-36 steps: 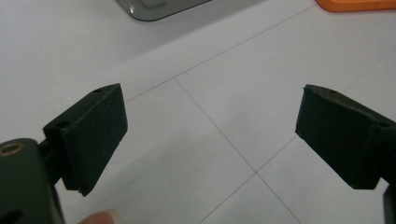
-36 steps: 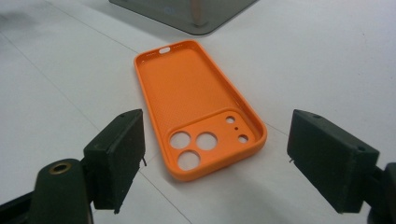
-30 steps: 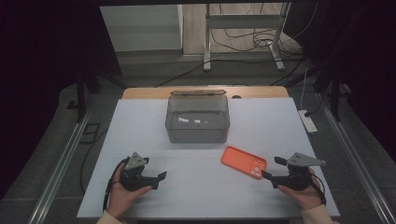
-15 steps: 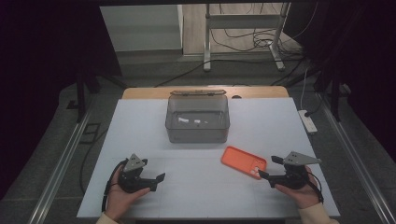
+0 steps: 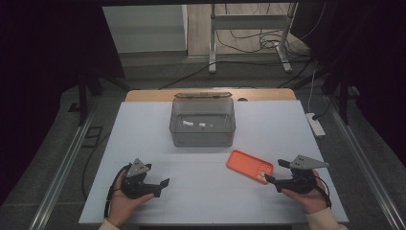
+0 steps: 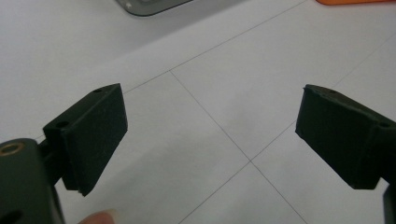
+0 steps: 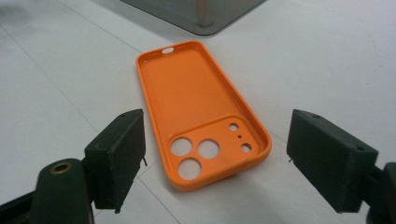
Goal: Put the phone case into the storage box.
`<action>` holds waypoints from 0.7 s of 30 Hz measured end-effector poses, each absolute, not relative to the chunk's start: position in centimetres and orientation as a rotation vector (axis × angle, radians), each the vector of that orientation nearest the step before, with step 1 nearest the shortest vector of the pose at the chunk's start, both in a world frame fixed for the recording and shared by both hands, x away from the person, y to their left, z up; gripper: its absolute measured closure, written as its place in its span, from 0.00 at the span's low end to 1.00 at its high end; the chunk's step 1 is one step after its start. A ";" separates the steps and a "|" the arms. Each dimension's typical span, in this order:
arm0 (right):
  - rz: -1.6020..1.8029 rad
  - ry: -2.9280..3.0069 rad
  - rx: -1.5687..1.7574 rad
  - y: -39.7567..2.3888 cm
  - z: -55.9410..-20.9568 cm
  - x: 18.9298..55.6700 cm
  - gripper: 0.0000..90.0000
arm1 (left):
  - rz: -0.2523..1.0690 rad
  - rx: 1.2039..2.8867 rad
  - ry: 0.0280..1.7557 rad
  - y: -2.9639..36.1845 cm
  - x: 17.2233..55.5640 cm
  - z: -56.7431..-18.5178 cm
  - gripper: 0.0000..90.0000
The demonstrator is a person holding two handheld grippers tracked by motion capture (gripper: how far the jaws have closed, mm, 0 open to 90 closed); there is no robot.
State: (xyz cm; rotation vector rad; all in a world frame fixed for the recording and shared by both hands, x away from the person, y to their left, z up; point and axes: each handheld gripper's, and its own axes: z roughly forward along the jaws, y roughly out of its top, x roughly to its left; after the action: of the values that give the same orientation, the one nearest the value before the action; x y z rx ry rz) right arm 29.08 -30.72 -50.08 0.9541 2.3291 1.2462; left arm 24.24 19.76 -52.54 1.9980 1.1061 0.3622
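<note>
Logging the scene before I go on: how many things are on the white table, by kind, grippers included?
Orange phone case: 1
Clear grey lidded box: 1
Grippers: 2, the left gripper and the right gripper, both open
Total: 4
</note>
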 end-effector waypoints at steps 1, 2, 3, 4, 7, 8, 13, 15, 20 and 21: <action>1.248 2.329 0.954 -30.7 -50.1 29.1 0.22 | 0.362 2.001 1.105 19.7 24.3 -52.6 0.10; 1.251 2.328 0.953 -30.7 -50.1 29.1 0.22 | 0.361 2.000 1.106 19.7 24.3 -52.6 0.10; 1.246 2.330 0.952 -30.7 -50.1 29.1 0.22 | 0.360 1.999 1.108 19.8 24.3 -52.6 0.10; 1.246 2.330 0.952 -30.7 -50.1 29.1 0.22 | 0.360 1.999 1.108 19.8 24.3 -52.6 0.10; 1.211 2.329 0.951 -30.6 -49.6 29.1 0.23 | 0.359 1.996 1.112 19.8 24.3 -52.6 0.10; 1.211 2.329 0.951 -30.6 -49.6 29.1 0.23 | 0.360 1.997 1.112 19.8 24.3 -52.6 0.10; 1.215 2.360 0.946 -30.3 -48.5 29.1 0.24 | 0.368 2.000 1.110 19.7 24.4 -52.5 0.10; 1.215 2.362 0.948 -30.2 -48.3 29.2 0.24 | 0.369 2.002 1.109 19.7 24.3 -52.5 0.10; 1.200 2.413 0.954 -29.7 -47.3 29.7 0.24 | 0.381 2.007 1.110 19.9 24.3 -52.5 0.10; 1.186 2.440 0.951 -29.6 -47.1 29.9 0.24 | 0.386 2.009 1.111 19.9 24.3 -52.5 0.10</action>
State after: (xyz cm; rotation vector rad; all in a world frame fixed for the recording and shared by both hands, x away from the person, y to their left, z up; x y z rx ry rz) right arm 29.89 -29.62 -47.09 0.9507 2.4398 1.1861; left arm 24.27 19.86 -52.54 2.0091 1.1109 0.3864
